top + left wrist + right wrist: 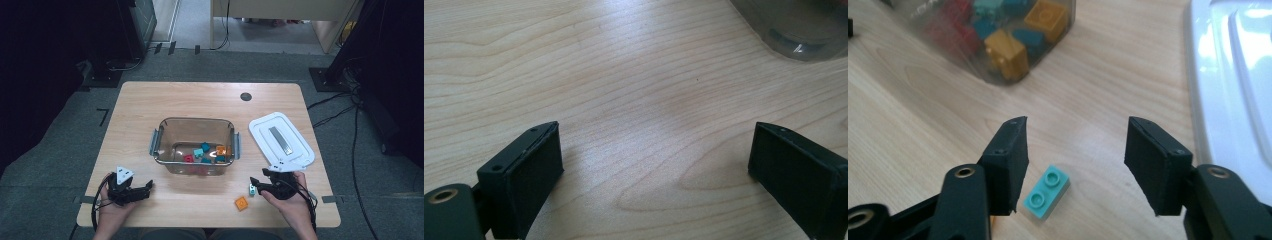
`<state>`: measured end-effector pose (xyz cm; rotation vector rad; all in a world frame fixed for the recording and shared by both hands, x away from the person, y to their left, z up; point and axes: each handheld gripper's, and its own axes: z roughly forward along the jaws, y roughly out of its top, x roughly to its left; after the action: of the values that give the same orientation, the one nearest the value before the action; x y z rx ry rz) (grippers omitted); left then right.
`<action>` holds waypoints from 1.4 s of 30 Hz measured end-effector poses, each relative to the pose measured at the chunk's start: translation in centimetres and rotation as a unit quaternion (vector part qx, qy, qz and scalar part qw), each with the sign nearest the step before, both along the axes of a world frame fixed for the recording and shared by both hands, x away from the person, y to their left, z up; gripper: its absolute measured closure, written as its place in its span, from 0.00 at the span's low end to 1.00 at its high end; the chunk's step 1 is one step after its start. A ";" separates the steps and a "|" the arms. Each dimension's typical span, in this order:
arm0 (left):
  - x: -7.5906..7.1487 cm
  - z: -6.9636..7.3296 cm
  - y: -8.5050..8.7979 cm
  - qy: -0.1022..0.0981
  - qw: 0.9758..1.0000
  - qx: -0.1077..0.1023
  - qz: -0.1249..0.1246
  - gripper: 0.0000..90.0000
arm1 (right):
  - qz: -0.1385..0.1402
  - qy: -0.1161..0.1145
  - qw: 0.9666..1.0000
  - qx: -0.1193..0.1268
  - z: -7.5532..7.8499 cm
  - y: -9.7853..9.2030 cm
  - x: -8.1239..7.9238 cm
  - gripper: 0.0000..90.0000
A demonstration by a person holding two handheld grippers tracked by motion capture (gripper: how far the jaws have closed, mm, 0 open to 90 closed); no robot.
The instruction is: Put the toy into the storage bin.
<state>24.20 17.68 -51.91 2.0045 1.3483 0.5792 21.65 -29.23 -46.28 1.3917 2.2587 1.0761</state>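
Most bricks (pixel 206 151) lie in the bin (pixel 159 141); your right hand-held gripper (pixel 1075 165) is open around the teal brick (pixel 1047 192), the orange brick (pixel 241 203) waits, and the left hand-held gripper (pixel 654 175) is open and empty.

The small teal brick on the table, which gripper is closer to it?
Right. The right gripper has the teal brick lying between its open jaws, untouched; the left gripper rests across the table, beyond the clear bin.

No legible text, label, brand, number or sign on anything in any view.
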 end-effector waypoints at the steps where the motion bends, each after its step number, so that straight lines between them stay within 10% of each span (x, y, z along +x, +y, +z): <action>1: 0.0 0.0 0.0 0.000 1.000 0.000 0.000 0.08 | 0.001 0.004 1.000 0.001 -0.3 0.1 -0.2 0.50; 20: 0.0 0.0 0.0 0.000 1.000 0.000 -0.001 0.08 | 0.013 0.050 0.998 -0.036 -3.7 1.8 -1.2 0.63; 30: 0.0 0.0 0.0 0.000 1.000 0.000 -0.001 0.08 | 0.025 0.038 0.997 -0.054 -4.1 0.9 -1.0 0.83; 42: 0.0 0.0 0.0 0.000 1.000 0.000 -0.001 0.08 | 0.025 0.030 0.999 -0.033 -3.5 0.3 -0.8 0.85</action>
<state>24.20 17.67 -51.91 2.0052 1.3466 0.5783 20.86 -28.92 -49.79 1.3648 2.3606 0.9771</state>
